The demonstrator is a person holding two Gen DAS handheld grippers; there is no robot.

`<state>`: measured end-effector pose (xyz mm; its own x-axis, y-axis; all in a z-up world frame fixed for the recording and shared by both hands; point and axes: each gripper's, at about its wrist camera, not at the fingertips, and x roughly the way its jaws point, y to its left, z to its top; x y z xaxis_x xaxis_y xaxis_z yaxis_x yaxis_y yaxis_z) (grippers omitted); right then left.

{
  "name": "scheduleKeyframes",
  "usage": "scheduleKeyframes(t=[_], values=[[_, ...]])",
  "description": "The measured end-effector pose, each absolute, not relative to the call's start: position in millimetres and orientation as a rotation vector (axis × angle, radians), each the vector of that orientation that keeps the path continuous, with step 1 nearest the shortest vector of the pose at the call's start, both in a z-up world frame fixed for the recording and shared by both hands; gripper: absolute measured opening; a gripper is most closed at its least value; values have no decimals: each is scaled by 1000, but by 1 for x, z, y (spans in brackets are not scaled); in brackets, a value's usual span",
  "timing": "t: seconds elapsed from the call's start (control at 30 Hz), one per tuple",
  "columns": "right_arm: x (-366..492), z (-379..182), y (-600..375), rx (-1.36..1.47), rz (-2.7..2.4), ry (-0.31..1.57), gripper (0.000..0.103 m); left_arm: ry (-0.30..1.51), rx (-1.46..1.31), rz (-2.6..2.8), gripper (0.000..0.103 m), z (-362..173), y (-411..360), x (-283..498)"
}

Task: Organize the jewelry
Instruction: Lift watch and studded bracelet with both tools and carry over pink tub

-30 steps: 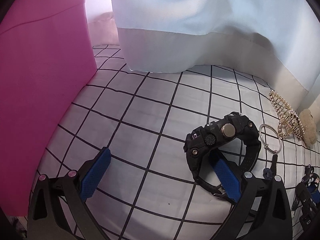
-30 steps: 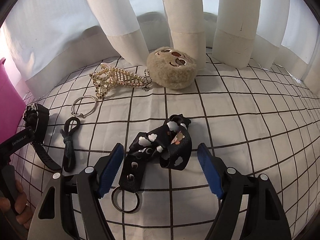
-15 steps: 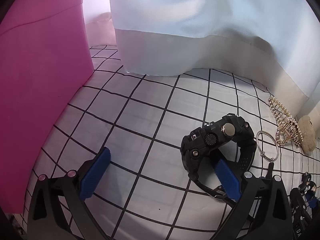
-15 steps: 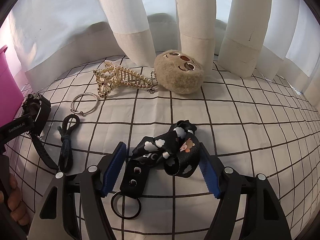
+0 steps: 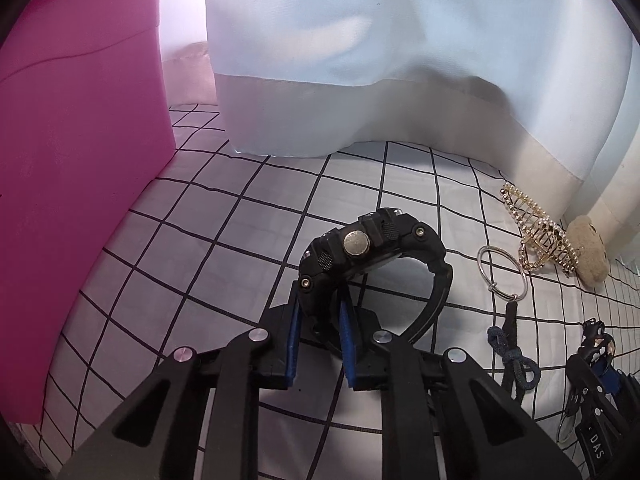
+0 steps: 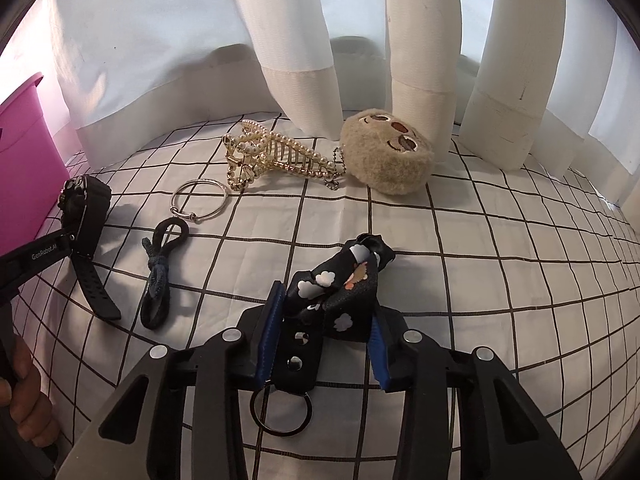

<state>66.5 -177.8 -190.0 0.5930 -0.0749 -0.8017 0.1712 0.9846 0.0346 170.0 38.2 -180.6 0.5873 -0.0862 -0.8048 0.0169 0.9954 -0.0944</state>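
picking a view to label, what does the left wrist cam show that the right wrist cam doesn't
Only the left wrist view shows the left gripper from behind, fingers shut on the black watch, and the pink bin's tall wall. Only the right wrist view shows the right gripper shut on the black cloud-print strap, and its key ring. Both show the gold hair claw, silver ring, dark hair tie, plush charm and checked cloth.

- We take this for a home room, likely a bedroom: a soft white cloth with a black grid covers the surface.
- Pale curtains hang along the far side.
- A pink bin stands at the left.
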Motion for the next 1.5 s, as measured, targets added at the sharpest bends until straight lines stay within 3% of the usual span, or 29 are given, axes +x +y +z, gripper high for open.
scheduleKeyframes(t=[0.93,1.5], values=[[44,-136,-190,113,9,790,35,843,-114,-39,13,-119,46,115],[42,-20,-158,17,219,659,35,742,-180,100,13,-4,78,68]])
